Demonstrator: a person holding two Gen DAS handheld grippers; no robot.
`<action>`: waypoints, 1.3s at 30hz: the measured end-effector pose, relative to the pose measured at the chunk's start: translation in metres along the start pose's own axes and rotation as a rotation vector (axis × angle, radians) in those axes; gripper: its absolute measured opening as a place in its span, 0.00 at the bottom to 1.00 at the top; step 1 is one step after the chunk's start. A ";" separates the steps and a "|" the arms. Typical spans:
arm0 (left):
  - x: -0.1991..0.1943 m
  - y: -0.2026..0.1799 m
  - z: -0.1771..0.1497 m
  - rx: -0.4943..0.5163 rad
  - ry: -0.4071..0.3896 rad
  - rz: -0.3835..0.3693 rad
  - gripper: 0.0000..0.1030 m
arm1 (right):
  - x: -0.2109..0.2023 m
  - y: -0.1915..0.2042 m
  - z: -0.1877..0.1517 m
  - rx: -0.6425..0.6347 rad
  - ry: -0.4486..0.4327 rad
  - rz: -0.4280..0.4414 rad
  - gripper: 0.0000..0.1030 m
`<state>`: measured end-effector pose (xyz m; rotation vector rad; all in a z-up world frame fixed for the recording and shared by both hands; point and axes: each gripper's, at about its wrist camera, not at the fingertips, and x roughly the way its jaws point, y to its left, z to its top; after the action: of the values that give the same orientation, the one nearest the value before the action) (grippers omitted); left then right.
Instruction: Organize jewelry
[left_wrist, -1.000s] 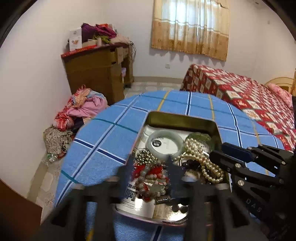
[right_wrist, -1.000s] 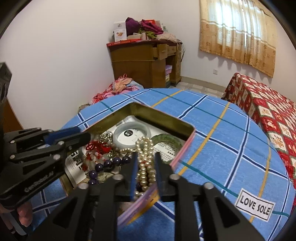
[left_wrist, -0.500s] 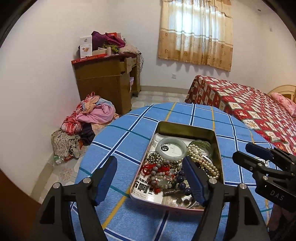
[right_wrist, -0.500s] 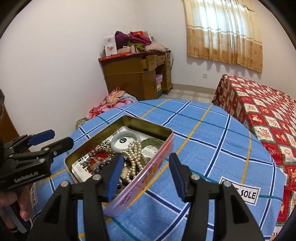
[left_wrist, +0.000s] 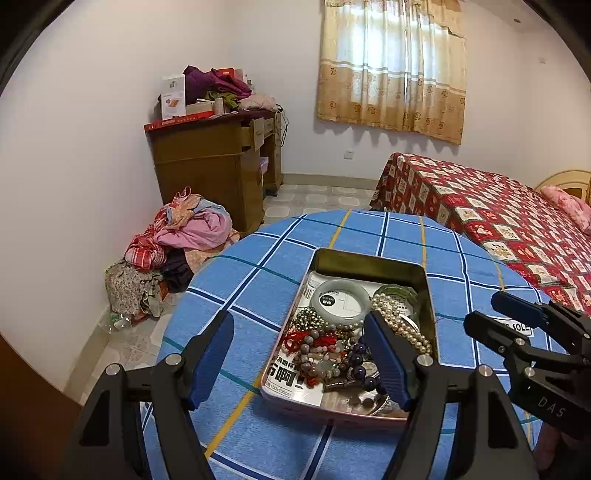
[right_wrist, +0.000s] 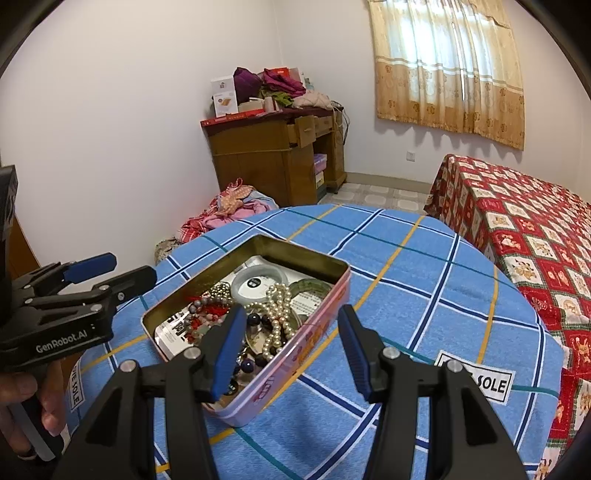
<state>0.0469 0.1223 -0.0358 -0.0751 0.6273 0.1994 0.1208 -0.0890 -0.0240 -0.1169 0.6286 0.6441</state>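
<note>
jewelry tin (left_wrist: 369, 260) lower centre, beyond jaws (untouched); left gripper (left_wrist: 299, 354) spread wide, empty; right gripper (right_wrist: 291, 347) parted, empty.

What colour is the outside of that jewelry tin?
Pink, with orange-red printing, on the tin; best seen in the right wrist view.

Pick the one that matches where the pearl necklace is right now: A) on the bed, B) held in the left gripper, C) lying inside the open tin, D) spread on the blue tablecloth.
C: the pearl necklace lies in the open tin among other beads, and no gripper holds it.
</note>
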 end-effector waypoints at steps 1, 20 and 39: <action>-0.001 0.000 0.000 0.002 -0.002 0.000 0.71 | -0.001 0.001 0.000 -0.002 -0.002 0.000 0.53; -0.009 -0.002 0.005 0.006 -0.019 0.002 0.71 | -0.009 0.007 0.001 -0.010 -0.020 0.000 0.57; -0.008 -0.002 0.003 0.010 -0.010 0.007 0.71 | -0.009 0.009 0.001 -0.010 -0.020 0.000 0.58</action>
<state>0.0432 0.1198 -0.0286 -0.0623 0.6185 0.2038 0.1103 -0.0863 -0.0169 -0.1199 0.6065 0.6481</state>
